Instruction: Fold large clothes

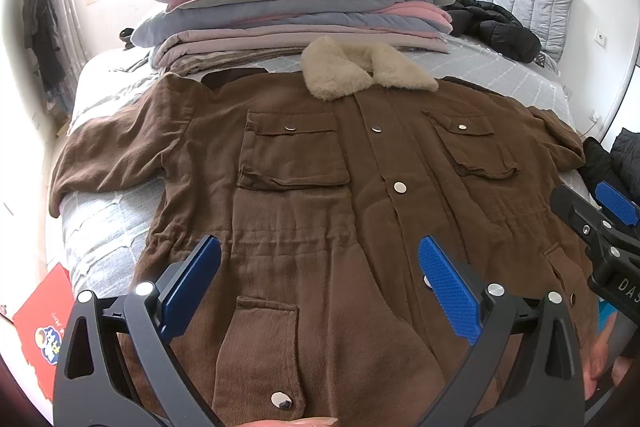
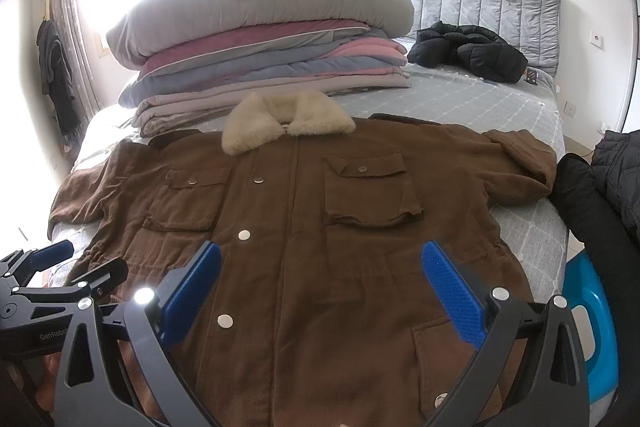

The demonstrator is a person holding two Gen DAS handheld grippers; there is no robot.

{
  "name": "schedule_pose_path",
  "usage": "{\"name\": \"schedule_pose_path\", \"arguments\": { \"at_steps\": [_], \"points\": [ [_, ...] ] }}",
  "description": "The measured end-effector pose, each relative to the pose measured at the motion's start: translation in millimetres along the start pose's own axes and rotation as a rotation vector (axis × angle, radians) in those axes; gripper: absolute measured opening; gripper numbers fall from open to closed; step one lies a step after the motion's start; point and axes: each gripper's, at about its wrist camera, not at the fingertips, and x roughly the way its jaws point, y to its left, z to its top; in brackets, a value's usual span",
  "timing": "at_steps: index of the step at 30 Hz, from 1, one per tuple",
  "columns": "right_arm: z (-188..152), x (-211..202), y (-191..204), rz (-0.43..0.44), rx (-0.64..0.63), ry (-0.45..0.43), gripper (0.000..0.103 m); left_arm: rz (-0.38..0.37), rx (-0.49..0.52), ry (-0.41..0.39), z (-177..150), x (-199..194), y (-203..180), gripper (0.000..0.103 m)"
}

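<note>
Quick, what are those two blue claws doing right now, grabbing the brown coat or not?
Left claw: open, holding nothing, above the brown coat.
Right claw: open, holding nothing, also above the coat.

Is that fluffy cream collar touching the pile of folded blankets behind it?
Cannot tell. In both wrist views the fur collar overlaps the bottom of the blanket stack, but neither shows a clear contact or gap.
</note>
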Motion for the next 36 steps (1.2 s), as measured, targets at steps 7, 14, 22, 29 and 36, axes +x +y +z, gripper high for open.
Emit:
{"name": "schedule_pose_path", "arguments": {
  "at_steps": [7, 14, 22, 29, 36],
  "points": [
    [0.6, 0.3, 0.7, -0.001, -0.001, 0.002, 0.097, 0.001, 0.001, 0.001, 0.0, -0.5, -0.5, 0.096],
    [3.5, -1.7, -0.5, -0.001, 0.0, 0.005, 0.097, 0.008, 0.007, -0.004, -2.0, -0.8, 0.5, 0.096],
    [-2.4, 5.5, 0.4, 0.007, 0.007, 0.016, 0.097, 0.008, 0.008, -0.002, -3.1, -0.5, 0.7, 0.096],
    [-0.2, 6.1, -1.7, 0.015, 0.019, 0.035, 0.097, 0.008, 0.01, 0.005, -3.0, 0.7, 0.1, 0.096],
    [2.0, 4.0, -4.3, 0.018, 0.033, 0.029, 0.097, 0.01, 0.013, 0.011, -4.0, 1.4, -0.9, 0.096]
  ]
}}
